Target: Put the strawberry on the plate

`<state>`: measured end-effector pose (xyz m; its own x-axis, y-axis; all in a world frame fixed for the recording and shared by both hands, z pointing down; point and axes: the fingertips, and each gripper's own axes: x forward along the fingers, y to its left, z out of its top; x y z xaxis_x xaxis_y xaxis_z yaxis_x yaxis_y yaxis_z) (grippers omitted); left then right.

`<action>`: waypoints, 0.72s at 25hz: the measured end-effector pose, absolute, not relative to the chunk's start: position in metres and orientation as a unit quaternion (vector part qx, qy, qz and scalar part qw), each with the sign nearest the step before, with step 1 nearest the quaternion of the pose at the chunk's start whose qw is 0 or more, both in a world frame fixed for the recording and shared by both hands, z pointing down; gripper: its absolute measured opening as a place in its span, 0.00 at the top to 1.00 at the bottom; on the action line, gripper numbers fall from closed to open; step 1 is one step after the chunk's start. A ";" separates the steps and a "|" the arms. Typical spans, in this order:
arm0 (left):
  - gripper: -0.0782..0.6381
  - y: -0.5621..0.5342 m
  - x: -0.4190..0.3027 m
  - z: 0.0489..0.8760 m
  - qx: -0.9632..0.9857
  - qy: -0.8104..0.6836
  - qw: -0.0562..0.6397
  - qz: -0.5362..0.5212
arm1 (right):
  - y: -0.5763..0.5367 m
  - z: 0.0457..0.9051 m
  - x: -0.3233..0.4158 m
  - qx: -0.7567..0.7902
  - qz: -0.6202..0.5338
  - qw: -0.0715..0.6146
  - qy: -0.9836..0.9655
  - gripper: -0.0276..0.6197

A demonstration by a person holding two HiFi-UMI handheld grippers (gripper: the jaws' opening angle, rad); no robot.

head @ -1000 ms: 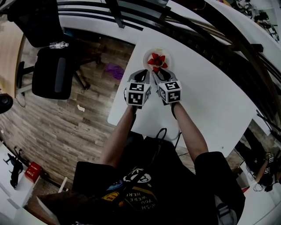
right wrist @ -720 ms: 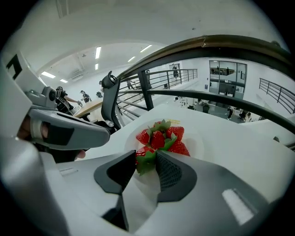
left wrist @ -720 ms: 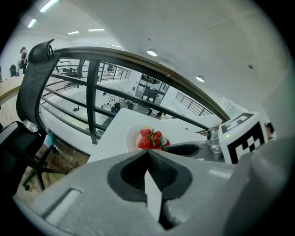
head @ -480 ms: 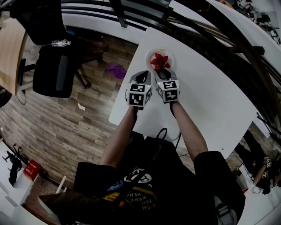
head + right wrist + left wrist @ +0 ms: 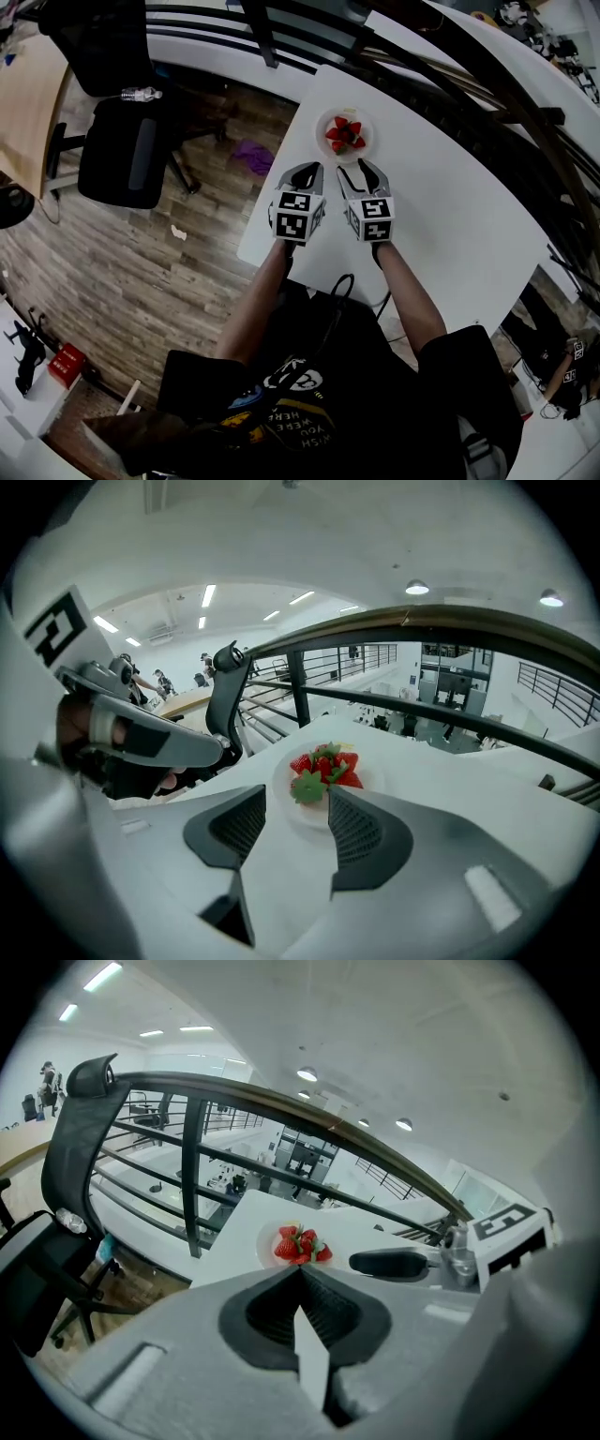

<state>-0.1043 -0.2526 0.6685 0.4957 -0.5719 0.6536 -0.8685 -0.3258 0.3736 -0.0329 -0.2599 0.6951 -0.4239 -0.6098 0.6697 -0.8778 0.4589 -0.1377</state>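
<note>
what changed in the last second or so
The right gripper has just been opening its jaws and has drawn back from the plate toward the person, leaving the strawberries on it; nothing is between the jaws now. The left gripper drew back too, jaws together. Plate and table stayed put.

Open-plan office floor: black swivel chair [image 5: 122,155] on wood-plank flooring [image 5: 141,272], white tables [image 5: 450,225], railing [image 5: 394,628], strip ceiling lights [image 5: 208,595].
</note>
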 end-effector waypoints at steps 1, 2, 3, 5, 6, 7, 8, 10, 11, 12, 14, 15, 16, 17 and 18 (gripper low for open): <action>0.88 -0.250 -0.105 0.663 0.788 -0.460 0.354 0.204 | -0.254 0.687 -0.028 0.466 0.240 0.268 -0.809 0.63; 0.88 -0.246 -0.106 0.656 0.790 -0.462 0.350 0.201 | -0.248 0.676 -0.024 0.473 0.238 0.256 -0.809 0.66; 0.88 -0.243 -0.106 0.649 0.793 -0.463 0.344 0.199 | -0.244 0.665 -0.019 0.481 0.235 0.243 -0.809 0.68; 0.88 -0.235 -0.104 0.632 0.800 -0.463 0.329 0.195 | -0.235 0.640 -0.010 0.497 0.231 0.215 -0.809 0.77; 0.88 -0.231 -0.102 0.623 0.804 -0.463 0.320 0.193 | -0.230 0.628 -0.006 0.504 0.228 0.202 -0.808 0.81; 0.88 -0.226 -0.099 0.614 0.808 -0.463 0.310 0.191 | -0.225 0.615 -0.002 0.512 0.224 0.189 -0.808 0.83; 0.88 -0.222 -0.097 0.604 0.812 -0.464 0.300 0.187 | -0.221 0.602 0.003 0.519 0.218 0.178 -0.807 0.87; 0.88 -0.213 -0.091 0.581 0.820 -0.467 0.280 0.174 | -0.211 0.575 0.011 0.529 0.204 0.155 -0.809 0.90; 0.88 -0.207 -0.089 0.569 0.824 -0.469 0.271 0.166 | -0.206 0.563 0.014 0.533 0.196 0.143 -0.811 0.92; 0.88 -0.201 -0.088 0.557 0.827 -0.471 0.262 0.158 | -0.200 0.551 0.015 0.535 0.190 0.132 -0.813 0.94; 0.88 -0.187 -0.085 0.535 0.833 -0.473 0.248 0.145 | -0.187 0.530 0.019 0.537 0.183 0.117 -0.815 0.95; 0.88 -0.179 -0.081 0.525 0.836 -0.472 0.243 0.140 | -0.179 0.520 0.022 0.538 0.182 0.114 -0.815 0.95; 0.88 -0.171 -0.077 0.516 0.840 -0.469 0.236 0.138 | -0.171 0.512 0.024 0.540 0.181 0.111 -0.815 0.95; 0.88 -0.164 -0.074 0.508 0.844 -0.465 0.229 0.137 | -0.164 0.504 0.026 0.541 0.181 0.107 -0.814 0.95; 0.88 -0.157 -0.072 0.502 0.848 -0.462 0.223 0.136 | -0.158 0.497 0.027 0.542 0.179 0.104 -0.814 0.95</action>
